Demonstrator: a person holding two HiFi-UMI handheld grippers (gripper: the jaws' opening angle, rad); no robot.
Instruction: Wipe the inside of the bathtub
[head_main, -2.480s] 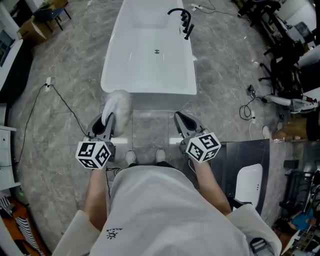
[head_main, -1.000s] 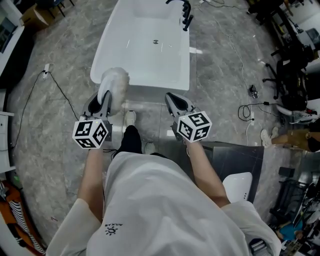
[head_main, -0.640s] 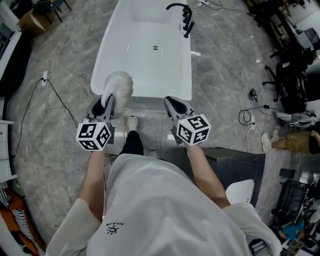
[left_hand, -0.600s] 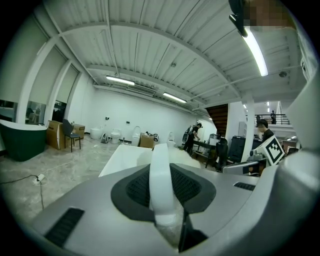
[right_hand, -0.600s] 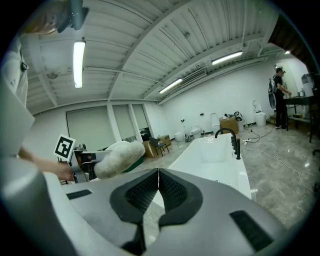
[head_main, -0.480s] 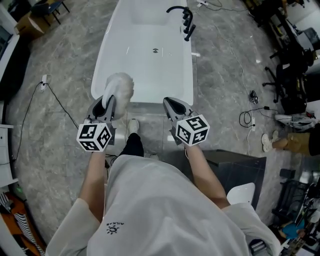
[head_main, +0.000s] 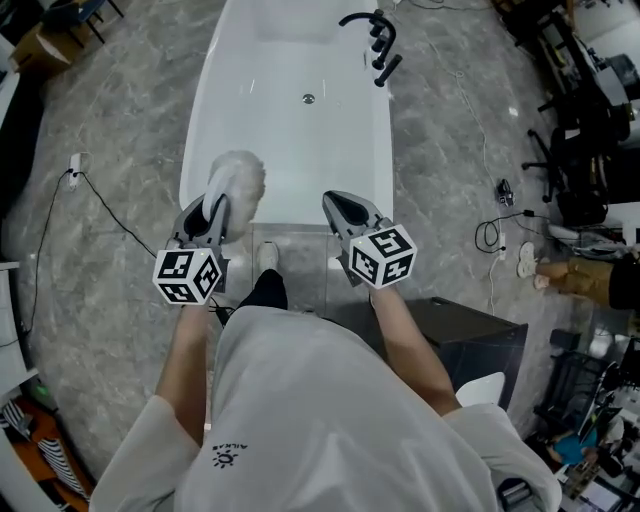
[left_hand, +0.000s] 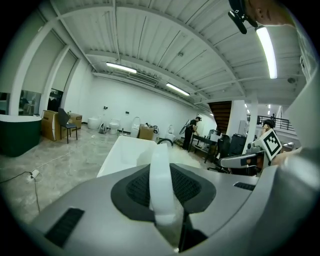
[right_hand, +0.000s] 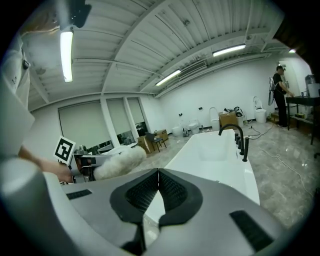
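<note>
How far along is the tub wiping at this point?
Done: the left gripper is shut on the fluffy duster, and the person stands at the bathtub's near end. In hand: the duster is held up near that end's rim, not down in the basin. Left: all the wiping; the right gripper is shut and empty.

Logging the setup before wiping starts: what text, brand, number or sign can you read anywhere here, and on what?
No text is legible in any view.
Shirt print: a small logo with lettering, too small to read.
Marker cubes: black-and-white square patterns only, no words.
Bathtub: no brand mark visible.
</note>
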